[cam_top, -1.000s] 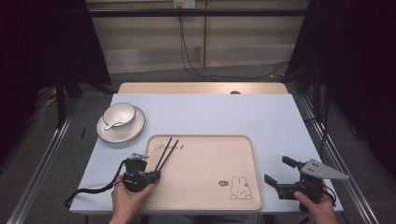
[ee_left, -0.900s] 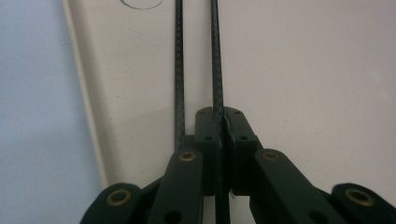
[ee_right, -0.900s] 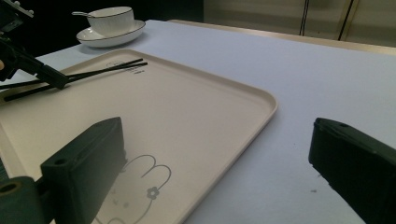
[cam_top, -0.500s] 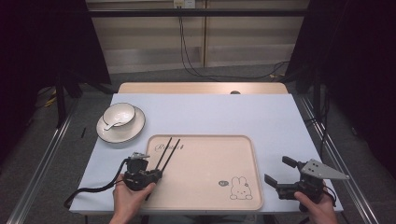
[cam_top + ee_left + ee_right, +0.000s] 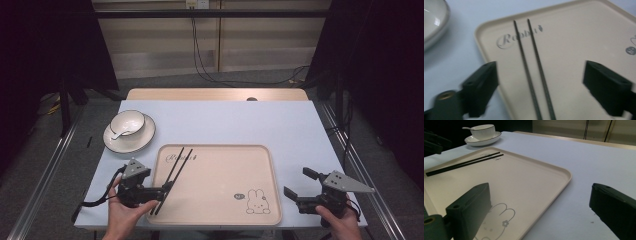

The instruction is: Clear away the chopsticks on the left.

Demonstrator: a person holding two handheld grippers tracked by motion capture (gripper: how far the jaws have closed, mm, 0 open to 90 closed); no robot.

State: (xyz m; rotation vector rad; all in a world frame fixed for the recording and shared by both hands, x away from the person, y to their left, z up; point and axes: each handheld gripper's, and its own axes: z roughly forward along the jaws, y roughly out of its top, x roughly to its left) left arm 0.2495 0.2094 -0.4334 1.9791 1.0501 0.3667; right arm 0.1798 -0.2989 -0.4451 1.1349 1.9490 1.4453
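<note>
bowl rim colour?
Bowl is white with a thin dark rim line; clearest in the right gripper view.

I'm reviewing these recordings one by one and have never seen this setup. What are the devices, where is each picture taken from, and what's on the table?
No robot here: a person holds a two-jaw tool in each hand. The high view looks down on the table; the left hand-held gripper and right hand-held gripper come in at the bottom. The other two pictures come from cameras riding on each tool, looking along its black jaws.

On the table lies a beige tray printed with a rabbit, with a pair of black chopsticks on it. Beside the tray stands a white bowl with a spoon, on a saucer. Both grippers are open and hold nothing; the left one's jaws straddle the chopsticks.
</note>
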